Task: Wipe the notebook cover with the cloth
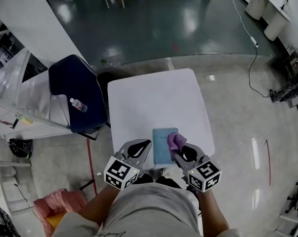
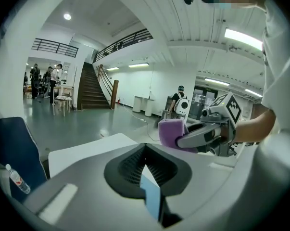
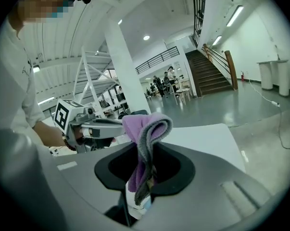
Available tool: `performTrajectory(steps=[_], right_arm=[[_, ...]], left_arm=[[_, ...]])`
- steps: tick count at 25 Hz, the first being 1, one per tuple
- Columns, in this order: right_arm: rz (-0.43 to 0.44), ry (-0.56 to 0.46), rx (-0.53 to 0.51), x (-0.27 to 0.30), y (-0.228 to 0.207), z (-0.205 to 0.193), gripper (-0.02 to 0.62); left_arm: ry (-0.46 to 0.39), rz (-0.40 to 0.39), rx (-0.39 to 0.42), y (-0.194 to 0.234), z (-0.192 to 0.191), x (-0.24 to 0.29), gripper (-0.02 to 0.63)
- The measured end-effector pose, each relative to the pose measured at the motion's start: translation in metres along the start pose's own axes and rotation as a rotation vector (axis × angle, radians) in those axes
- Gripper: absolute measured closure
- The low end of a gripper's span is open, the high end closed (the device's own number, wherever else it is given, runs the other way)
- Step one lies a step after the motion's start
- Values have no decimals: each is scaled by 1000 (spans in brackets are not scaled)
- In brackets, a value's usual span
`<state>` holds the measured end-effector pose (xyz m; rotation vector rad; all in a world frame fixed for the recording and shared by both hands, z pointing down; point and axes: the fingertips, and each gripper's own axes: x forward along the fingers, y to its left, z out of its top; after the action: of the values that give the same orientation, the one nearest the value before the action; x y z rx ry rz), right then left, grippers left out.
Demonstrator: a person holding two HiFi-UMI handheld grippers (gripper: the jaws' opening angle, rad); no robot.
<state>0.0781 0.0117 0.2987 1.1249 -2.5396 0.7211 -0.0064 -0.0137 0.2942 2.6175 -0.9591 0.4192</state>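
Observation:
A light blue notebook (image 1: pixel 162 146) lies at the near edge of the white table (image 1: pixel 153 102). My left gripper (image 1: pixel 148 144) meets its left edge; in the left gripper view the jaws are shut on the thin blue notebook (image 2: pixel 152 196). My right gripper (image 1: pixel 177 152) is shut on a folded purple cloth (image 1: pixel 176 141), which rests over the notebook's right side. In the right gripper view the cloth (image 3: pixel 144 138) sticks up from between the jaws, grey on its inner face. The left gripper view shows the cloth (image 2: pixel 171 133) held just above the table.
A dark blue chair (image 1: pixel 74 90) with a water bottle (image 1: pixel 78 104) on its seat stands just left of the table. A pink bundle (image 1: pixel 60 201) lies on the floor at the lower left. A cable (image 1: pixel 250 43) runs over the floor at the right.

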Motion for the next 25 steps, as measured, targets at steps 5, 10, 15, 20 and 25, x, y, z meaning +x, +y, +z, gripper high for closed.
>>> performTrajectory(steps=[5, 10, 15, 20, 25], right_arm=[[27, -25, 22, 6, 7, 5, 491], [52, -33, 25, 9, 10, 8, 492], [56, -36, 32, 8, 11, 9, 492], [49, -35, 28, 5, 14, 8, 494], [49, -21, 9, 6, 18, 5, 495]], left_arm=[[-8, -16, -8, -4, 5, 0, 607], [-14, 9, -15, 0, 5, -2, 607], [-14, 14, -12, 2, 5, -4, 607], [-19, 10, -12, -1, 6, -6, 607], [-24, 8, -14, -4, 7, -8, 607]])
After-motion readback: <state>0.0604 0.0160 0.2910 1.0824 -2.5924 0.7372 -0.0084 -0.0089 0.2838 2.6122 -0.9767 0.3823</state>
